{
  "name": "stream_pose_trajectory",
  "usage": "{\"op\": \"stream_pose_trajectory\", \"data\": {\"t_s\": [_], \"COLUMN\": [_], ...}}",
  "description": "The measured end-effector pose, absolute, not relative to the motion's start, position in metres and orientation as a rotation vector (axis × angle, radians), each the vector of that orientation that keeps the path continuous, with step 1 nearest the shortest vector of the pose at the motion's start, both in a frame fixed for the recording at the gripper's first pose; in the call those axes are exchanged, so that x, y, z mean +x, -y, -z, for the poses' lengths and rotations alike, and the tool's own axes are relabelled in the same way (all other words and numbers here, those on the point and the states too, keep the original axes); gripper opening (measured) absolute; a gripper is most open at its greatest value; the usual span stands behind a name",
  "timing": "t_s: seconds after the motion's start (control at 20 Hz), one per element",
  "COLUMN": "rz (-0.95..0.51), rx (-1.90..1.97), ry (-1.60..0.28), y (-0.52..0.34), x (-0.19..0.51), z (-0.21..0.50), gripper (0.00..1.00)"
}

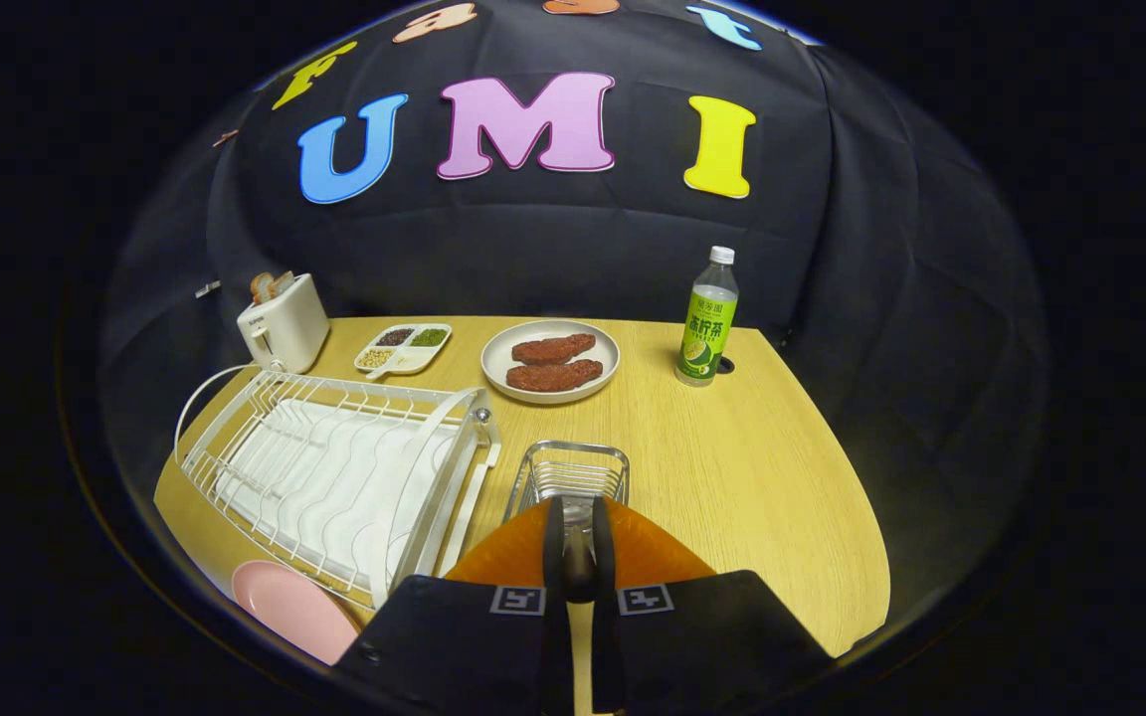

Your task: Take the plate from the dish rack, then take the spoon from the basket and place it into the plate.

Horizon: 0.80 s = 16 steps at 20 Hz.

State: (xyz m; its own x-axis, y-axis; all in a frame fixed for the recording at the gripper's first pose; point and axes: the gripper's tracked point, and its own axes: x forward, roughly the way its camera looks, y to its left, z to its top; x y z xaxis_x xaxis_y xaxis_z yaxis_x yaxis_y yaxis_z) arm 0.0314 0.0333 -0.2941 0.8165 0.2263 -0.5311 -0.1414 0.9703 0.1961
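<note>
I've got the gripper point(578, 557) pinched tight on the spoon point(578, 562), orange plate point(653, 552) right under it by the wire basket point(570, 477), so I'd lower gently, release centred.

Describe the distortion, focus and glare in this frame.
Gripper view: fisheye bends the table edge and dish rack into curves; the centre is sharp, with the bottle crisp; the gripper, shut on something metallic, looks slightly soft; lighting even, little glare.

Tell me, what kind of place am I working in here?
Likely a staged kitchen tabletop in a recording booth: a dish rack, toaster and bottle sit on a table against black cloth. Gripper clamps something metal.
</note>
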Motion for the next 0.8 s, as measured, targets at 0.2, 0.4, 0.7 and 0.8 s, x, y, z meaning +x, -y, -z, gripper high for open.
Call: {"op": "stream_pose_trajectory", "data": {"t_s": [0.2,0.4,0.7,0.8], "rz": [-0.196,-0.243,-0.445,-0.531], "rx": [0.170,0.174,0.235,0.251], "ry": [-0.550,-0.456,-0.422,-0.437], "y": [-0.027,-0.023,-0.070,-0.096], "x": [0.034,0.022,-0.033,-0.060], "z": [0.265,0.205,0.144,0.139], "gripper": [0.11,0.11,0.11,0.11]}}
